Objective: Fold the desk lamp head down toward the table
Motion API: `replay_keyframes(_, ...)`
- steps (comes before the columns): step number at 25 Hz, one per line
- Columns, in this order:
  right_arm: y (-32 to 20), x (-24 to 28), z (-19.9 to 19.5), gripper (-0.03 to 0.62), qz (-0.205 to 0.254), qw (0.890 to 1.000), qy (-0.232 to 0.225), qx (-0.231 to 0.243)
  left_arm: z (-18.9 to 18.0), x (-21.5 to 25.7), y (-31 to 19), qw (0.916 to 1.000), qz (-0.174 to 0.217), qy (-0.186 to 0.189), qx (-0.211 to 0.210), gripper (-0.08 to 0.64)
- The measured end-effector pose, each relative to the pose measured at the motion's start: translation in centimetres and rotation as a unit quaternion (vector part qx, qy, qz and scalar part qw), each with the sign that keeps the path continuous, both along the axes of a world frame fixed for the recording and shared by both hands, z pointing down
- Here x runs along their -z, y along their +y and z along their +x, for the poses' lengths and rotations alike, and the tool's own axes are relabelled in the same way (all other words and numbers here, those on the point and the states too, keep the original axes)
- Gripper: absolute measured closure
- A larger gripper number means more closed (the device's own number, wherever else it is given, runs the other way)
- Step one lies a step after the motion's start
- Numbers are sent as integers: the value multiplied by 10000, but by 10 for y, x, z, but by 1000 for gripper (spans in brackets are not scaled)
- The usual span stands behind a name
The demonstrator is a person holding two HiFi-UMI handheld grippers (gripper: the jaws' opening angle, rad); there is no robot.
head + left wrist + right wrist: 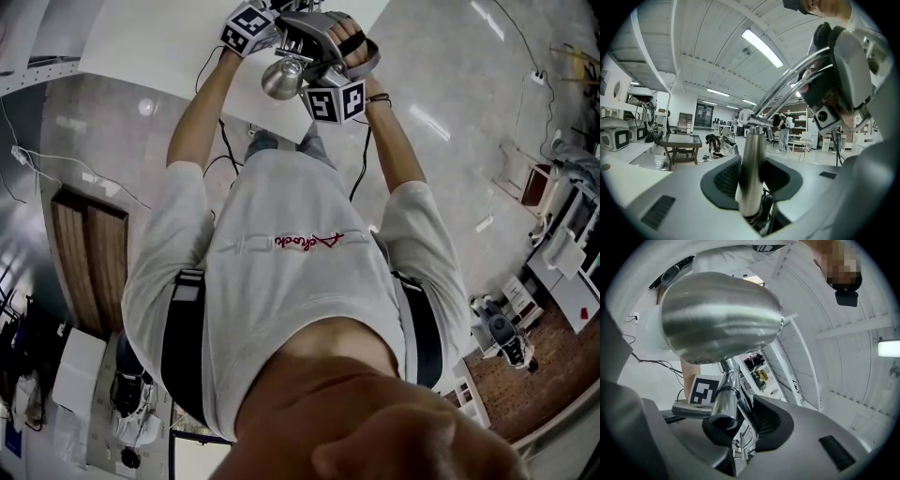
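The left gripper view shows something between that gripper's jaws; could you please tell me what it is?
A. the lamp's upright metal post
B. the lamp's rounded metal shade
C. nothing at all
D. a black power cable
A: the upright metal post stands between the dark pads of the left gripper, which close on it from both sides.

Red script lettering is seen across the white shirt (309, 242), below the right hand-held gripper (305, 64); it cannot be read reliably.
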State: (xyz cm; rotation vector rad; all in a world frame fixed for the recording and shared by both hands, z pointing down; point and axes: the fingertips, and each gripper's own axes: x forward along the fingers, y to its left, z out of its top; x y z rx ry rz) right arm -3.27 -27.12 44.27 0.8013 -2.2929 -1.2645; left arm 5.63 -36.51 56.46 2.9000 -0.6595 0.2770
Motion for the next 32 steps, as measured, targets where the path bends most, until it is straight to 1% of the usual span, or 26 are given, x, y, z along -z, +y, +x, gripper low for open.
replay_keyframes(8,1,-2,-1,541,228,9997,-72,-65,-1,-3,0,10000,-55,17,-26,416)
replay_keyframes(12,6,-12,-2,540,330,9994,-25,-92,-1,-2,-1,10000,-72,54,-26,416)
replay_keyframes(17,11,-23,-5,537,654,9977,103,-141,-2,-2,-2,9999,-67,68,-53,416)
replay_keyframes(23,13,-29,-7,537,887,9959,120,-135,-2,-2,-2,9999,-75,97,-69,414)
replay_keyframes(29,14,-30,-6,534,836,9963,146,-105,-2,-2,-1,9999,-54,115,-56,413)
replay_keyframes(32,12,-31,-1,516,498,9986,-17,-155,-3,-2,0,9998,-69,178,-63,405)
